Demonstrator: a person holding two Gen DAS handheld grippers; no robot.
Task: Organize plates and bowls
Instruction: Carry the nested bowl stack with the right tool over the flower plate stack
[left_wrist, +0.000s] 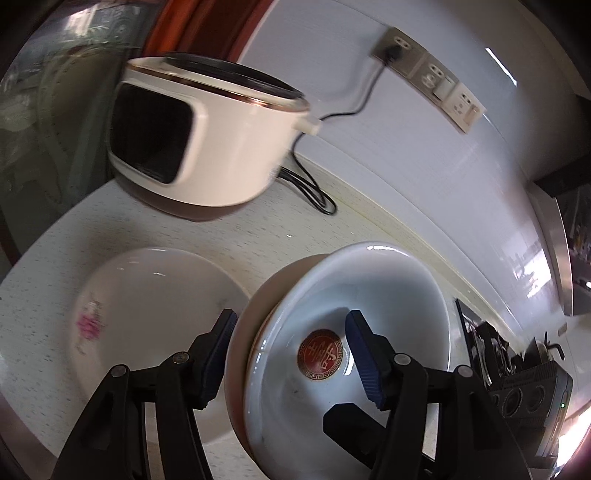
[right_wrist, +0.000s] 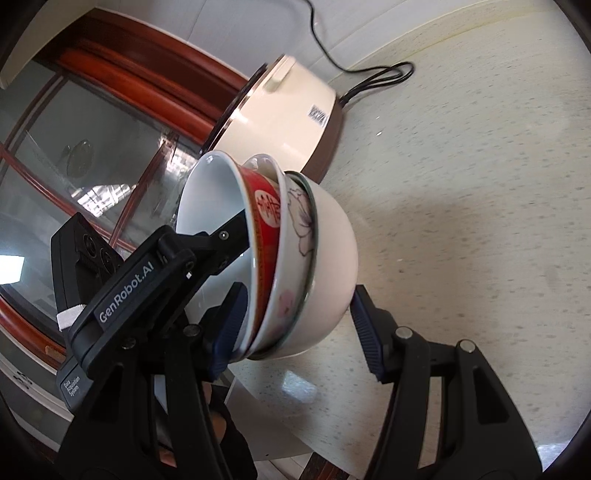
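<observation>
1. We see a nested stack of three bowls (right_wrist: 295, 258) tipped on its side and lifted above the speckled counter (right_wrist: 480, 221), with a flowered plate (left_wrist: 147, 314) lying flat just beside it.
2. The right hand-held gripper (right_wrist: 295, 325) clamps the stack across its depth, one pad inside the red-banded top bowl (right_wrist: 258, 236), the other under the cream bottom bowl (right_wrist: 332, 240).
3. The left hand-held gripper (left_wrist: 291, 354) straddles the rim; whether its pads press, we cannot tell.
4. We judge the glazed ceramic heavy, rigid, slippery and breakable; the safest hold is on the rims, where the bowls cannot slide apart.
</observation>
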